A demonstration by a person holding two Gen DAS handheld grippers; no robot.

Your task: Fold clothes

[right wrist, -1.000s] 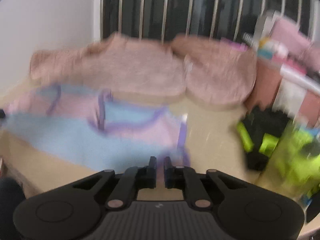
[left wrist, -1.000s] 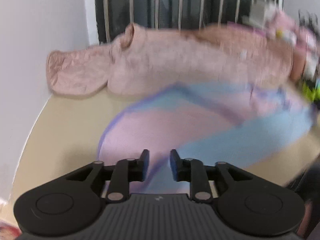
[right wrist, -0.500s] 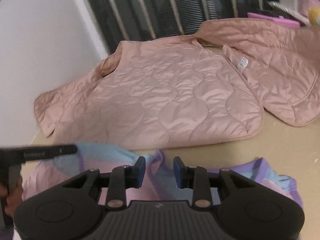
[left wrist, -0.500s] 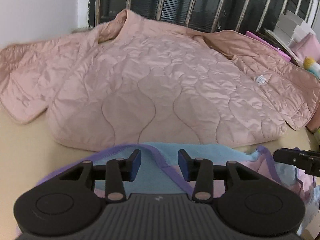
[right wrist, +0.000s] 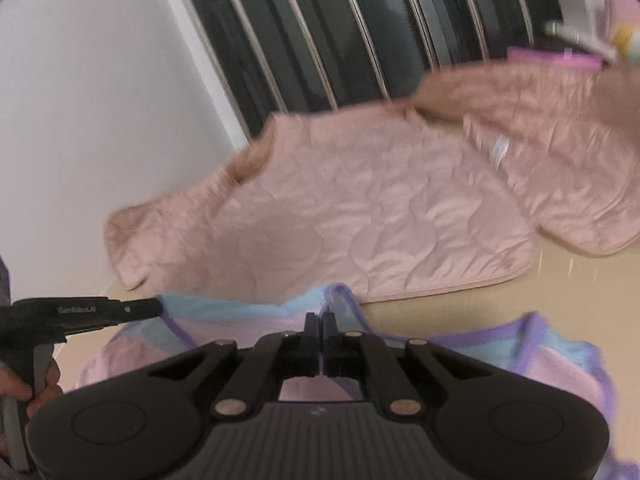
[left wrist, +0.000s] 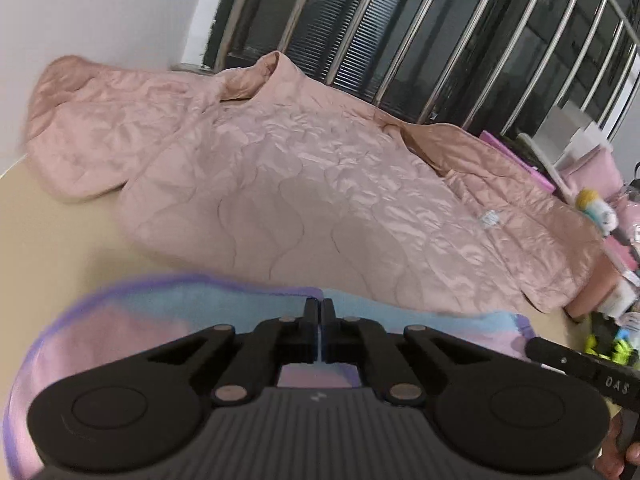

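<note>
A pastel garment in pink and light blue with purple trim (left wrist: 132, 320) lies on the beige table at the near edge; it also shows in the right wrist view (right wrist: 256, 328). My left gripper (left wrist: 319, 308) is shut on its blue upper edge. My right gripper (right wrist: 320, 322) is shut on the purple-trimmed edge further right. Each gripper shows in the other's view: the right gripper at the right (left wrist: 576, 364), the left gripper at the left (right wrist: 92, 312). A quilted pink jacket (left wrist: 304, 184) lies spread open behind the garment, also in the right wrist view (right wrist: 360, 216).
A white wall (left wrist: 100, 12) stands at the left and a barred window (left wrist: 440, 40) at the back. Boxes, pink items and a small toy (left wrist: 596, 204) crowd the right end of the table (left wrist: 52, 240).
Both grippers went from open to shut on the pastel garment's far edge. The views have tilted and the garment edge looks slightly raised.
</note>
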